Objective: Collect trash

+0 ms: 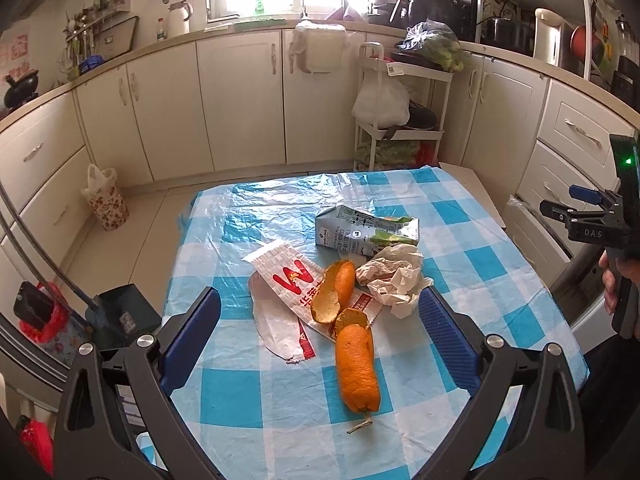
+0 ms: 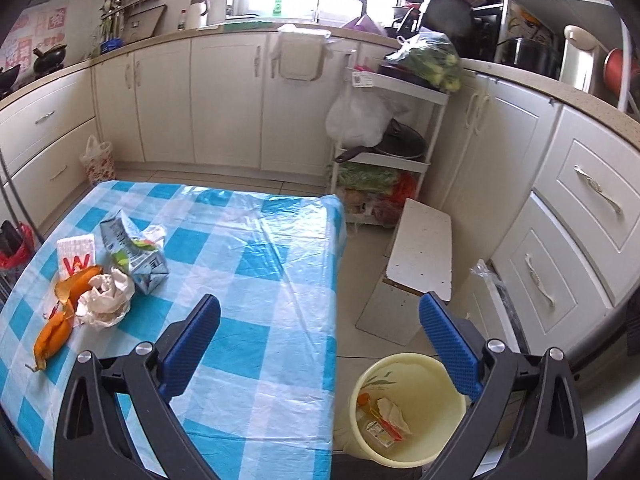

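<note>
Two orange peels [image 1: 352,344], milk carton [image 1: 366,230], bin [image 2: 404,408]

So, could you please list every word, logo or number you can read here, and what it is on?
"DAS": on the right gripper.
Red "W" logo with "华": on the white wrapper; remaining characters unclear.
Milk carton: print too small to read.
Cart tag: blurred.

On table: 2 peels [image 1: 356,364] [image 1: 334,291], 1 carton [image 1: 366,231], 1 wrapper [image 1: 288,276], 1 tissue [image 1: 394,278]. Floor, 5 o'clock: 1 bin [image 2: 404,408].
</note>
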Demonstrator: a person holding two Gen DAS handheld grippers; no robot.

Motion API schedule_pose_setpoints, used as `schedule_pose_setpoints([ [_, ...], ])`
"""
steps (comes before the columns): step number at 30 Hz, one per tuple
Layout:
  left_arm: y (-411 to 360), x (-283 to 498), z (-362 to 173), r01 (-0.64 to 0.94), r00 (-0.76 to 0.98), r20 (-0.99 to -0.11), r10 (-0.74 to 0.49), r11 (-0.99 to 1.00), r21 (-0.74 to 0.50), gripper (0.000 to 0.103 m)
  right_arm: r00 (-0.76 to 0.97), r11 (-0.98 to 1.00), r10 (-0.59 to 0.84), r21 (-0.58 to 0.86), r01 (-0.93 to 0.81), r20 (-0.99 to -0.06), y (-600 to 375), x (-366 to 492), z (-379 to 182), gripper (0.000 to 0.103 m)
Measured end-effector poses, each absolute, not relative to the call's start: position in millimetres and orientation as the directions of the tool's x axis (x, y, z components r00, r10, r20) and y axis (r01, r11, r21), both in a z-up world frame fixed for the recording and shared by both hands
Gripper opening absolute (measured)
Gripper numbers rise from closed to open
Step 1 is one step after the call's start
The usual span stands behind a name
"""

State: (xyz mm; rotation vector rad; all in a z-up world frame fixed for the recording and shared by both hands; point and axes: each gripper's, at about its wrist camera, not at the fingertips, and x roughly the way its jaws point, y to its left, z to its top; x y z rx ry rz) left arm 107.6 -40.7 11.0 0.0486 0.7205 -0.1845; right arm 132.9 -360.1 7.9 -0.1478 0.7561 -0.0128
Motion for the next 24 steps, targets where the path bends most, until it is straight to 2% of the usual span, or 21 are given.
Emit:
schedule_pose_setpoints([
  [13,-38.0,112.5,4.3,0.163,0.72,-0.681,-0.135,0.986,-0.023,0.096,0.717,0.995,0.089,0.024,-0.1,-0.691,-334.6,121.0,8.6,0.095],
  [24,-40.3,119.8,-5.4,0.149,0.699,-0.707,-0.11,0.989,-0.006,0.096,0.705,0.983,0.098,-0.041,-0.178,-0.703,-313.3,128.8,-3.6,0.095],
])
